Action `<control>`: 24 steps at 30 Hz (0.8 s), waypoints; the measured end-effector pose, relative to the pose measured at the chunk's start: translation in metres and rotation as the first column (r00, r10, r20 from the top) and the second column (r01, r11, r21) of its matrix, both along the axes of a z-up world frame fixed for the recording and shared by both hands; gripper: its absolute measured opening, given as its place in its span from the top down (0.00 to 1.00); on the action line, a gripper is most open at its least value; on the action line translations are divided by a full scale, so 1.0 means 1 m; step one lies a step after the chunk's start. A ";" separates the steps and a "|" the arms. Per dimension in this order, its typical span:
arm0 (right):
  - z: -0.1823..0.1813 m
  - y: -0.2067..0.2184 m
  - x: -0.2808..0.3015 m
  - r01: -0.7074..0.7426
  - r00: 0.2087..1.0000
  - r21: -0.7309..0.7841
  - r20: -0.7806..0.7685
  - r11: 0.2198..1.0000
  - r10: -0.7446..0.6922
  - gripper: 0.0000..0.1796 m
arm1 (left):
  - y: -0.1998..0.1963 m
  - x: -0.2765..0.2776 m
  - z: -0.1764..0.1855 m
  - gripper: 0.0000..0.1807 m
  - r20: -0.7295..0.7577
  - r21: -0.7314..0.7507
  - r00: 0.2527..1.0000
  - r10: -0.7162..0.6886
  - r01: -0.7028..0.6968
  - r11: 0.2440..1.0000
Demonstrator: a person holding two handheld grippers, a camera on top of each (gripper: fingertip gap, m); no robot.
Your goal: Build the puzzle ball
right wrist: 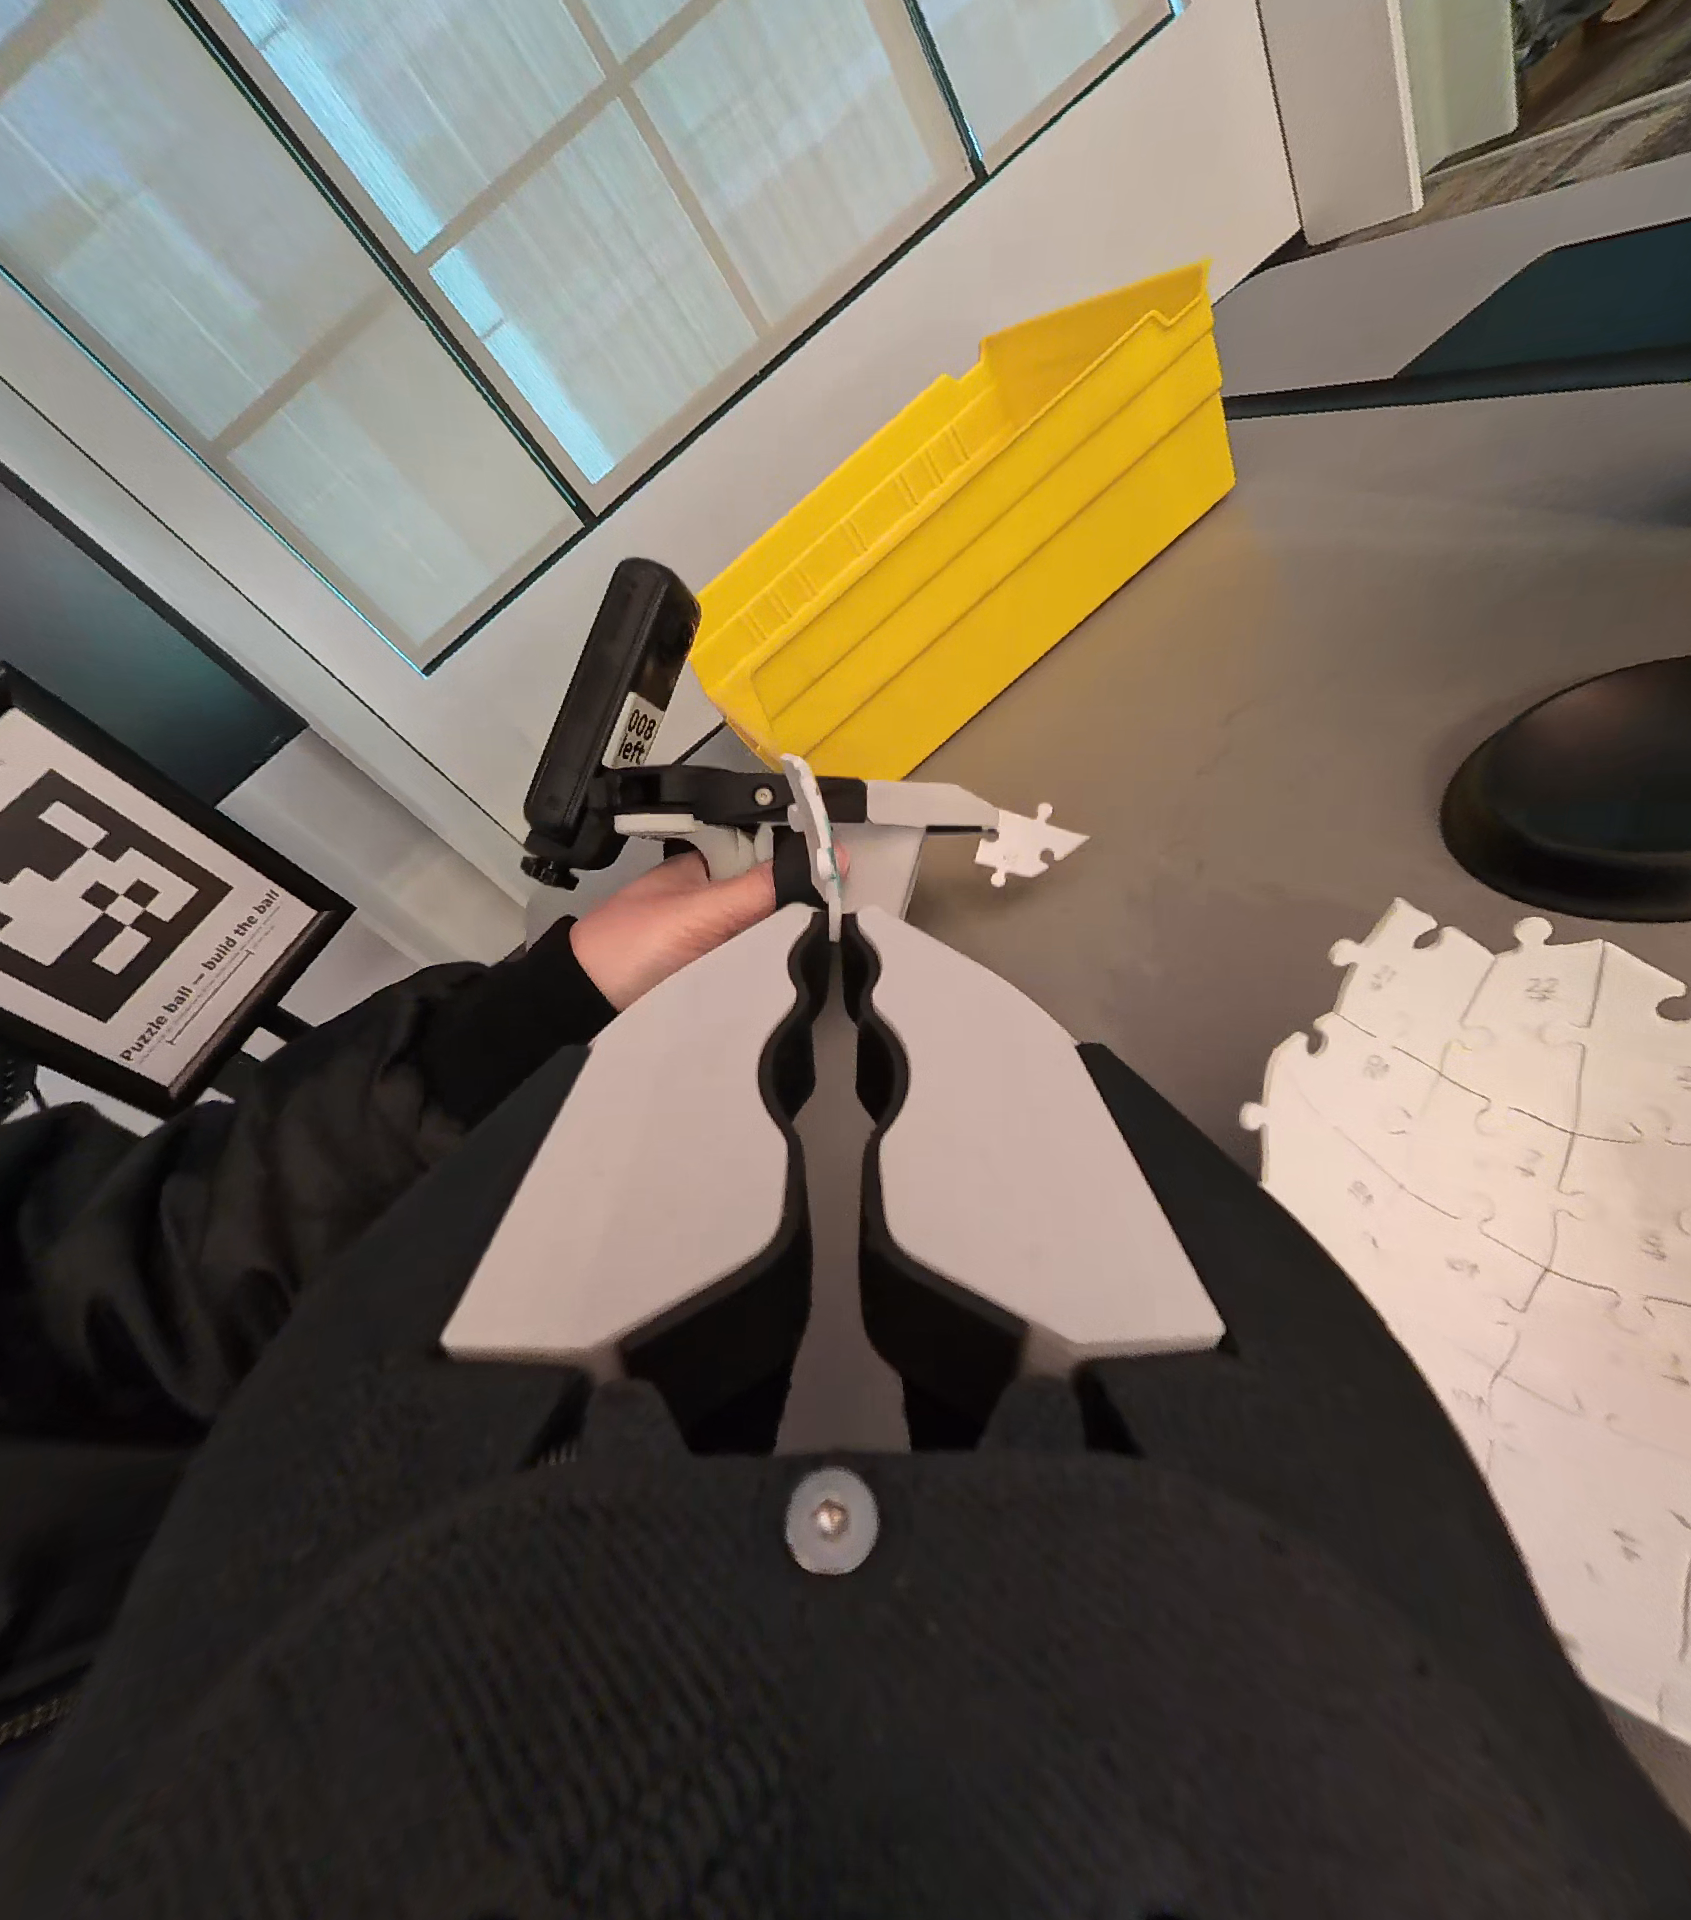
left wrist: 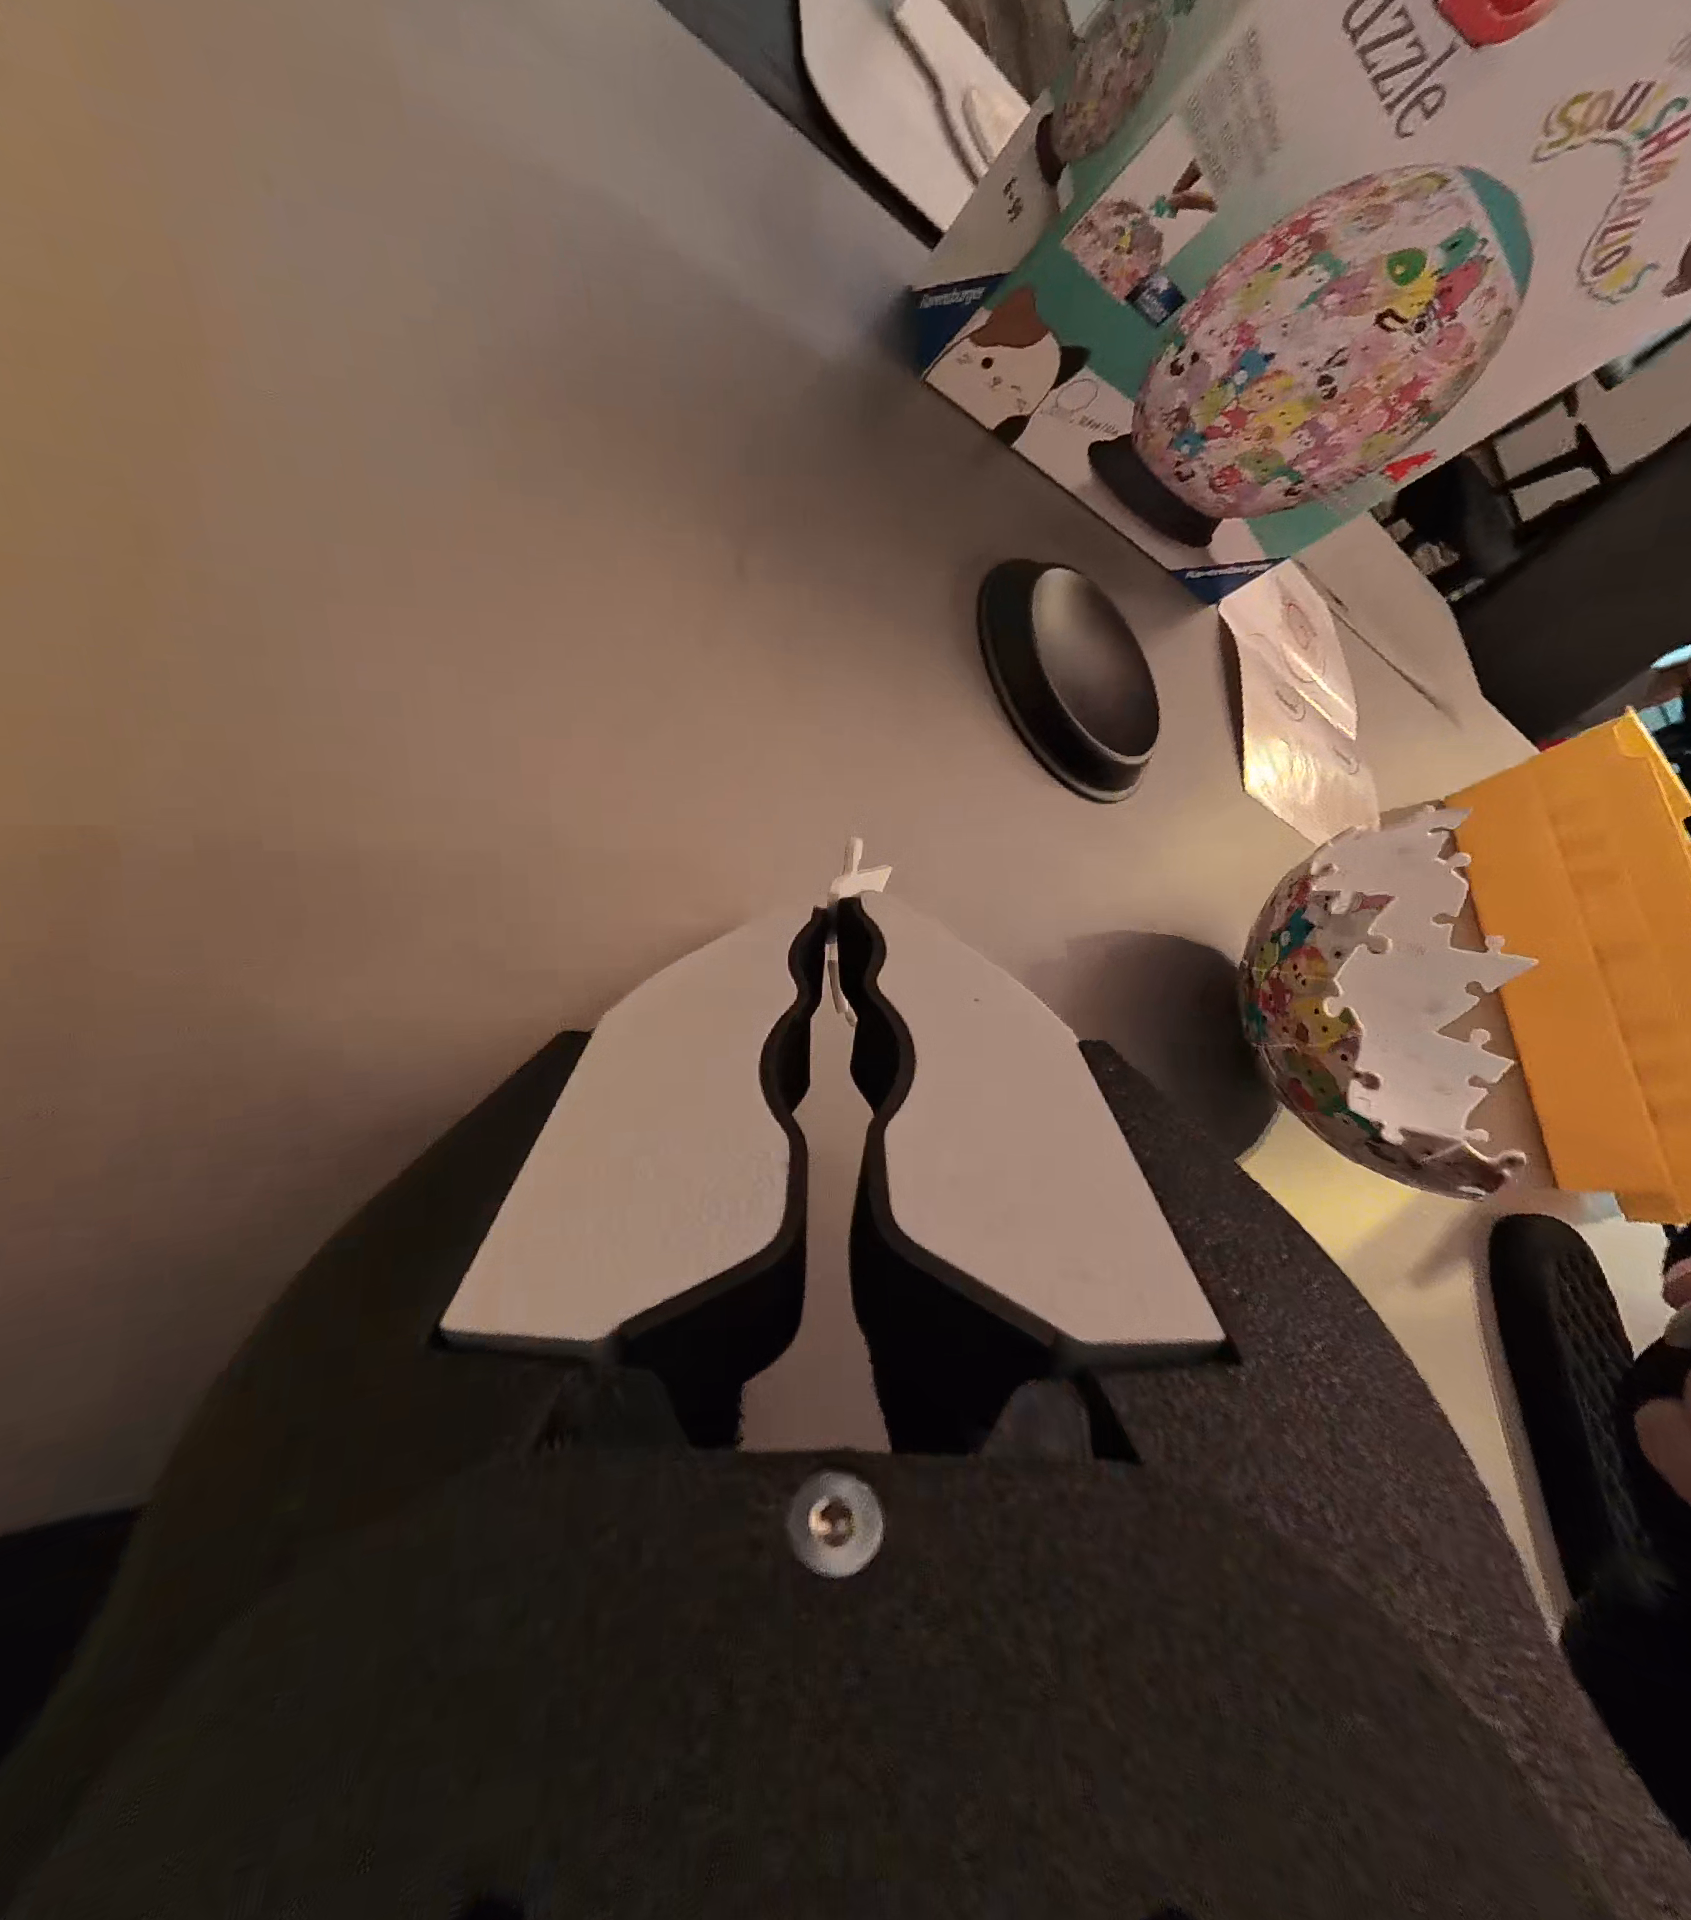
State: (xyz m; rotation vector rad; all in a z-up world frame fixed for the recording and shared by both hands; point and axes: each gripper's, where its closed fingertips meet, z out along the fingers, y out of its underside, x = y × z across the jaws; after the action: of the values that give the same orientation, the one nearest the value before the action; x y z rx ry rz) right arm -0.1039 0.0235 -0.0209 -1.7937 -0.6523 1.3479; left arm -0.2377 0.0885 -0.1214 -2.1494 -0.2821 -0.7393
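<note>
My left gripper (left wrist: 846, 920) is shut on a white puzzle piece (left wrist: 856, 883), seen edge-on, above the grey table (left wrist: 405, 623). In the right wrist view the left gripper (right wrist: 981, 826) holds this piece (right wrist: 1028, 844) out flat. My right gripper (right wrist: 836, 930) is shut on a thin curved puzzle piece (right wrist: 815, 821), seen edge-on. The partly built puzzle ball (left wrist: 1340, 1008), an open shell that is colourful outside and white inside, lies by the yellow bin (left wrist: 1610, 987). Its white inside (right wrist: 1547, 1247) fills the right of the right wrist view.
A black round stand (left wrist: 1069, 691) sits mid-table, also in the right wrist view (right wrist: 1651, 800). The puzzle box (left wrist: 1340, 260) stands at the far side. A framed marker sign (right wrist: 72, 894) and a person's black sleeve (right wrist: 197, 1195) are at the left, by a window. Across from one pair of fingers to the other is roughly 20 cm.
</note>
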 end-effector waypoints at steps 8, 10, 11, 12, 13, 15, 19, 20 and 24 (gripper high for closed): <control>0.003 -0.003 0.006 0.001 1.000 0.039 0.027 0.999 -0.002 0.98 | -0.022 0.015 -0.017 0.93 -0.031 -0.096 0.999 0.015 -0.018 0.995; 0.001 -0.003 0.007 -0.002 0.999 0.040 0.040 0.999 0.000 0.98 | -0.030 0.015 -0.015 0.89 -0.060 -0.092 0.998 0.008 -0.014 0.996; 0.000 -0.003 0.007 0.001 0.999 0.045 0.049 0.999 -0.003 0.98 | -0.034 0.015 -0.013 0.89 -0.062 -0.084 0.998 -0.002 -0.003 0.996; -0.001 -0.003 0.008 0.004 0.998 0.052 0.060 0.999 -0.007 0.98 | -0.038 0.016 -0.010 0.89 -0.055 -0.073 0.998 -0.011 0.007 0.997; -0.003 -0.002 0.008 0.004 0.998 0.057 0.070 0.998 -0.008 0.98 | -0.042 0.017 -0.006 0.89 -0.046 -0.054 0.999 -0.016 0.013 0.998; -0.004 -0.004 0.006 -0.008 0.998 0.053 0.068 0.999 0.004 0.98 | -0.051 0.020 0.005 0.90 -0.025 -0.005 0.999 -0.037 0.037 0.999; -0.007 -0.011 -0.001 -0.070 0.996 0.012 0.050 0.997 0.070 0.98 | -0.070 0.048 0.047 0.94 0.049 0.165 0.983 -0.177 0.166 0.972; -0.010 -0.013 -0.003 -0.089 0.994 0.001 0.061 0.996 0.089 0.98 | -0.075 0.056 0.059 0.94 0.036 0.208 0.972 -0.231 0.219 0.953; -0.019 -0.024 -0.012 -0.166 0.975 -0.011 0.151 0.986 0.165 0.98 | -0.090 0.073 0.090 0.88 -0.186 0.214 0.879 -0.439 0.472 0.855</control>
State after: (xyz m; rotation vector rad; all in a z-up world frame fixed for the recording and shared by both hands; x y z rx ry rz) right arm -0.1158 -0.0006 -0.0401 -1.8878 -0.9021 1.3262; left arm -0.1644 -0.0012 -0.0318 -2.0202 0.3947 -0.8399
